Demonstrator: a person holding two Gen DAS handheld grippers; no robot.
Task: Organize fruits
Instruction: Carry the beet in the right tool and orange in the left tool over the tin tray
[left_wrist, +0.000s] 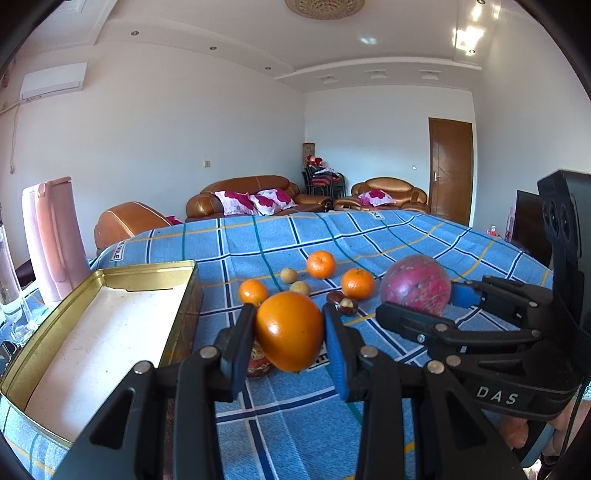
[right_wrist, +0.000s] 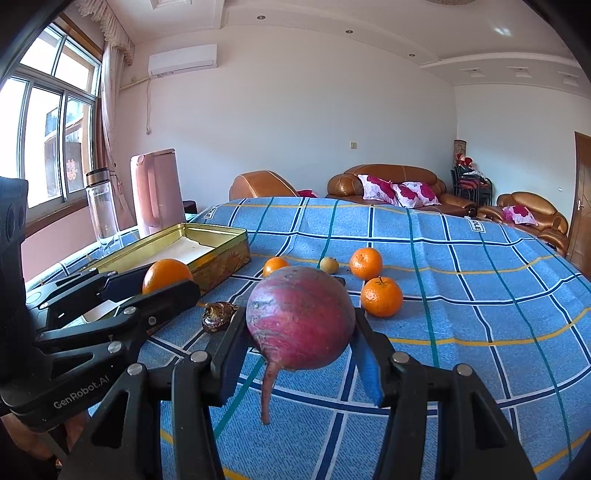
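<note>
Fruit is the matter in hand, and two pieces of it are already up off the blue checked tablecloth (left_wrist: 280, 435). The left gripper (left_wrist: 290, 332) is clamped on a large smooth orange (left_wrist: 290, 330), its blue pads pressing each flank, just right of the open gold rectangular tin (left_wrist: 147, 267) with its pale bare floor. The right gripper (right_wrist: 301, 325) is closed on a round purple-red root-like fruit with a thin tail (right_wrist: 299, 317), held above the cloth to the right of the orange.

To do this step well, I judge the orange should travel first, being nearest the tin: carry it over the near rim, lower it until it almost rests on the floor, then part the jaws slowly so it does not roll. The purple fruit is wide and its tail hangs free, so it wants a level wrist and a spot clear of the orange.

Left on the cloth are three small mandarins (left_wrist: 357, 283), two little yellowish fruits (left_wrist: 288, 275) and some dark brown pieces (left_wrist: 341, 301) whose kind I cannot make out. A red patterned object (left_wrist: 260, 363) under the orange is mostly hidden. Each held fruit's underside and far pad contact are out of sight, and the tin's near corner is cut off by the gripper frame.
</note>
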